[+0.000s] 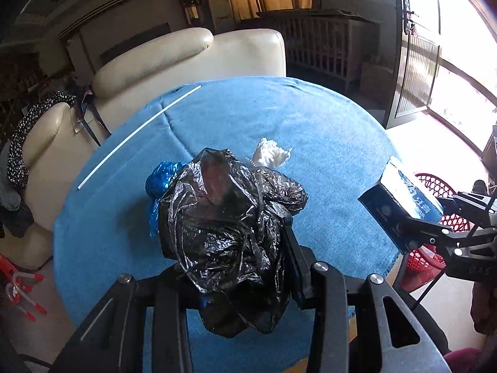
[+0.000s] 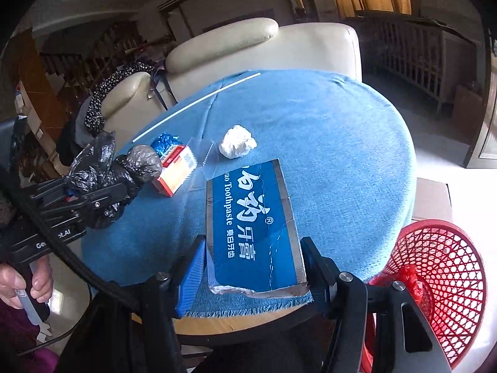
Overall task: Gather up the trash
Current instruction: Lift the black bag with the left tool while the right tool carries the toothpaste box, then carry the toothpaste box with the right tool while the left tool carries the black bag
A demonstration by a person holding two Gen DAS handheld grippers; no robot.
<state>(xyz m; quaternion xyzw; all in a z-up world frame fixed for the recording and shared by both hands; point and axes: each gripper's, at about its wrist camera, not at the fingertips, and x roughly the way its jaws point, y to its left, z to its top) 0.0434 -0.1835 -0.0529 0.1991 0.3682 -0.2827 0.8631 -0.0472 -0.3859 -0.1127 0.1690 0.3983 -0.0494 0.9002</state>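
Black crumpled plastic bag (image 1: 230, 227) is pinched in the left gripper (image 1: 245, 248), held above the blue tablecloth (image 2: 326, 130). On the cloth: blue foil wrapper (image 2: 166, 141), orange carton (image 2: 177, 171), white paper wad (image 2: 237, 141). Right gripper (image 2: 253, 267) clamps the blue toothpaste box (image 2: 251, 223). Red basket (image 2: 435, 279) stands far right, beside the table.

Daylight floods in from the glass door (image 1: 435, 71) on the right and blows out to white there. The far room stays dim. The bench (image 1: 326, 130) is evenly lit and sharp. Fisheye bending curves the edges, and the corners are black.
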